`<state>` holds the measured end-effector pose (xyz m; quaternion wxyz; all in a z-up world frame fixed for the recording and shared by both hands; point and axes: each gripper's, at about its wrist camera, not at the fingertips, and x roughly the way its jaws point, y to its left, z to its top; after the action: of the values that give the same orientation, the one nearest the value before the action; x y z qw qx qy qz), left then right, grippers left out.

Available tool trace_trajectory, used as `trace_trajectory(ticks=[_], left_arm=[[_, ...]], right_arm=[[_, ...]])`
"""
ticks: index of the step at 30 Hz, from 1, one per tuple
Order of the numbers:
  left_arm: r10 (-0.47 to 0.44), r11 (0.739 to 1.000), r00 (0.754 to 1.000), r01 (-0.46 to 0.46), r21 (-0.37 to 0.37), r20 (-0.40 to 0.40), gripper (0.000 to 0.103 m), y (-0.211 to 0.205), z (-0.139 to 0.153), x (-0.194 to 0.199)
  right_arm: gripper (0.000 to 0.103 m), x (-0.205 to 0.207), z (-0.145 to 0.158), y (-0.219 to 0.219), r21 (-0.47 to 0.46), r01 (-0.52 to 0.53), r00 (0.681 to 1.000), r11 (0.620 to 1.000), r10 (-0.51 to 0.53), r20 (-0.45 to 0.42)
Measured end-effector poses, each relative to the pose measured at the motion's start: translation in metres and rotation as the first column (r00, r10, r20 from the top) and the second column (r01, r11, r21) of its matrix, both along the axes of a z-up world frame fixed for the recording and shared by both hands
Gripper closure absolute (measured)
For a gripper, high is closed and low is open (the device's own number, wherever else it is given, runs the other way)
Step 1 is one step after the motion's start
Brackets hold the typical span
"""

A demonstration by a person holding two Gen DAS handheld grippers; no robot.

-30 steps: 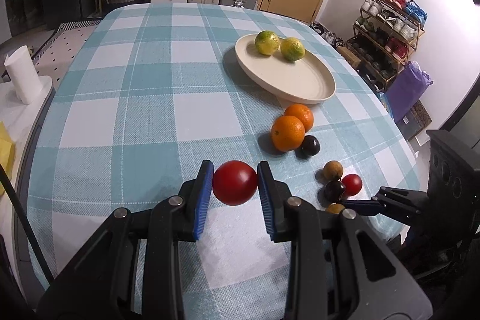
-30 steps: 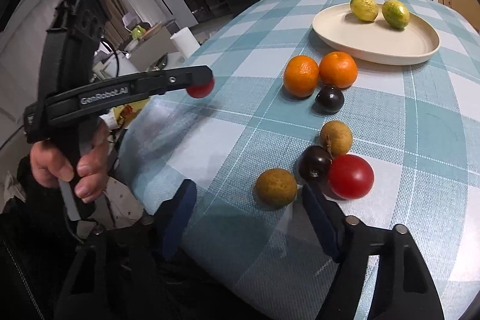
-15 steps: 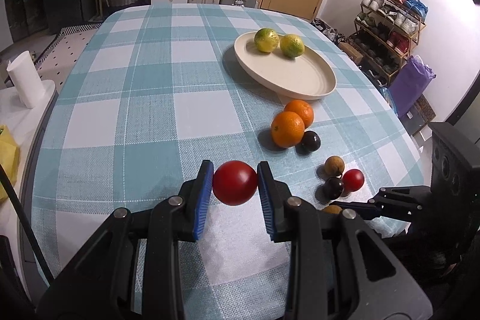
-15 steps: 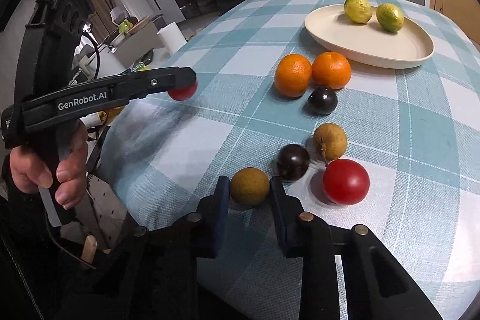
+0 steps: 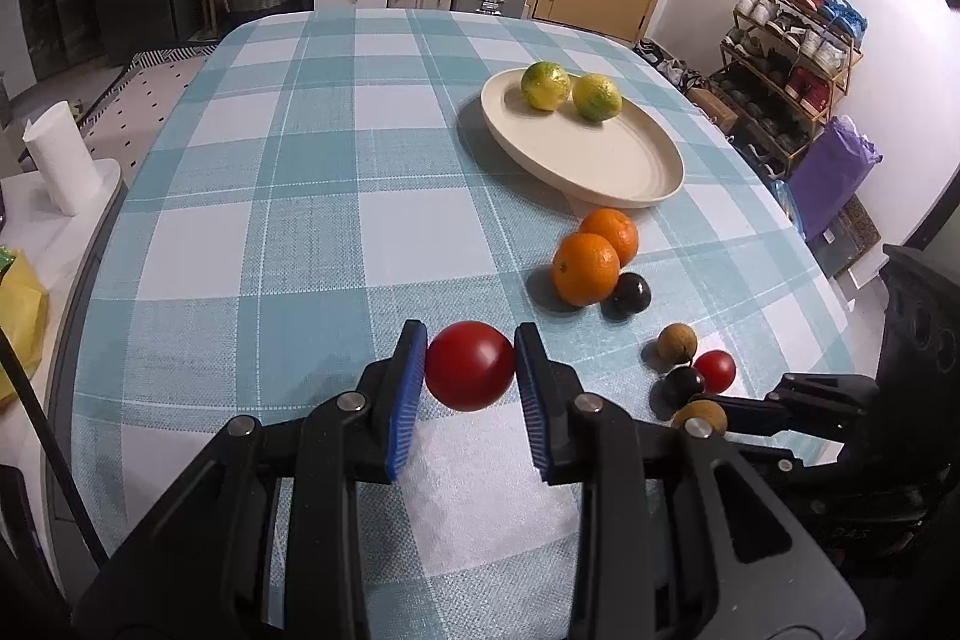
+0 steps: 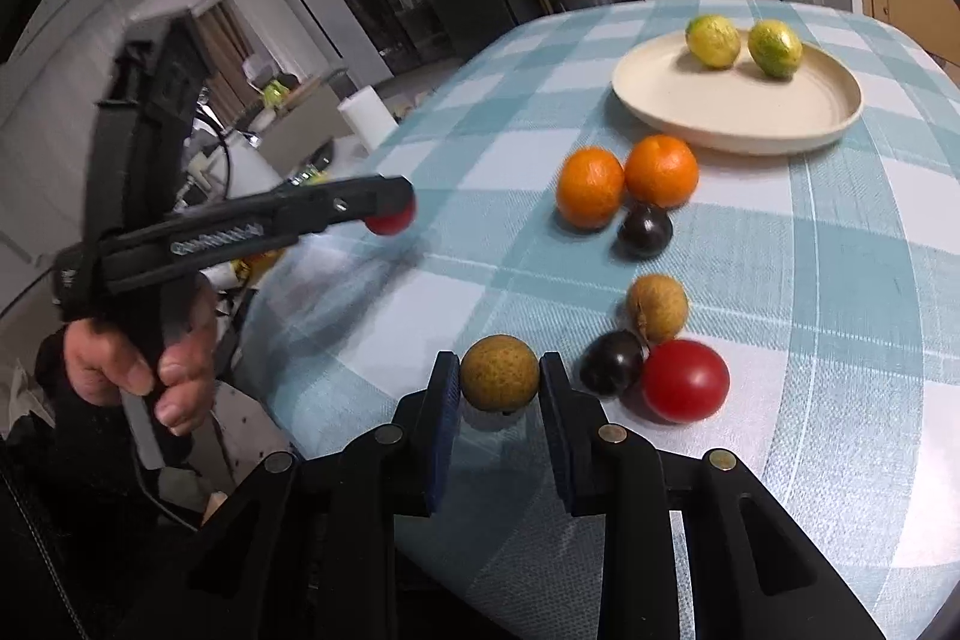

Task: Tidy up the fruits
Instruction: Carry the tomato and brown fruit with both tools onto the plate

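So both claws are loaded right now. The left gripper [image 5: 471, 365] is clamped on a red tomato [image 5: 471, 365] and holds it up off the checked tablecloth [image 5: 312, 196], near side of the table. The right gripper [image 6: 500, 381] is closed around a brownish round fruit [image 6: 500, 381] down by the table edge, and it looks just lifted or barely off the cloth, hard to say which.

Stuff I'd worry about: those fruits are round and smooth and only pinched at two spots, so a wobble or a tilt could pop either one out, and the brown one is close enough to the edge to roll off onto the floor. Squeezing the tomato harder is no fix, it would probably bruise or split.

Also the little cluster just beside the right claw, a dark plum [image 6: 612, 363], another tomato [image 6: 685, 381] and a second brown fruit [image 6: 657, 309] all touching, could scatter if a finger clips it on the way out.

The cream plate [image 5: 636, 187] already has two lemons [image 5: 545, 85] at the far side, and both hands heading there together could bump each other
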<state>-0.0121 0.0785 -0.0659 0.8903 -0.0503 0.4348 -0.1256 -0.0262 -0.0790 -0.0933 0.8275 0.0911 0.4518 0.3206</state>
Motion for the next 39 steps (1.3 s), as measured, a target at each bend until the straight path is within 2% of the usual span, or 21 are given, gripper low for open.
trace_trajectory(ticks=[4, 11, 17, 24, 30, 39], left_arm=[[-0.002, 1.0, 1.0, 0.002, -0.017, 0.007, 0.076, -0.001, 0.005, 0.008], [0.002, 0.998, 1.0, -0.001, -0.055, 0.002, 0.076, -0.008, 0.014, 0.041], [-0.023, 0.997, 1.0, 0.024, -0.069, 0.012, 0.076, -0.027, 0.025, 0.081], [-0.036, 0.996, 0.999, 0.037, -0.081, 0.014, 0.076, -0.051, 0.038, 0.138], [-0.04, 0.994, 0.999, 0.04, -0.101, -0.002, 0.076, -0.065, 0.04, 0.188], [-0.05, 0.989, 0.998, 0.043, -0.14, -0.048, 0.076, -0.072, 0.022, 0.244]], right_arm=[[0.075, 0.001, 0.011, -0.006, 0.045, -0.004, 0.999, 0.999, 0.002, 0.039], [0.076, 0.016, 0.04, -0.038, 0.108, 0.084, 0.985, 0.991, -0.099, 0.138], [0.075, 0.046, 0.057, -0.07, 0.12, 0.156, 0.969, 0.98, -0.175, 0.173], [0.075, 0.088, 0.076, -0.091, 0.078, 0.212, 0.947, 0.974, -0.224, 0.228], [0.075, 0.129, 0.086, -0.088, 0.063, 0.21, 0.943, 0.976, -0.219, 0.251], [0.075, 0.197, 0.066, -0.077, 0.024, 0.213, 0.958, 0.977, -0.214, 0.189]])
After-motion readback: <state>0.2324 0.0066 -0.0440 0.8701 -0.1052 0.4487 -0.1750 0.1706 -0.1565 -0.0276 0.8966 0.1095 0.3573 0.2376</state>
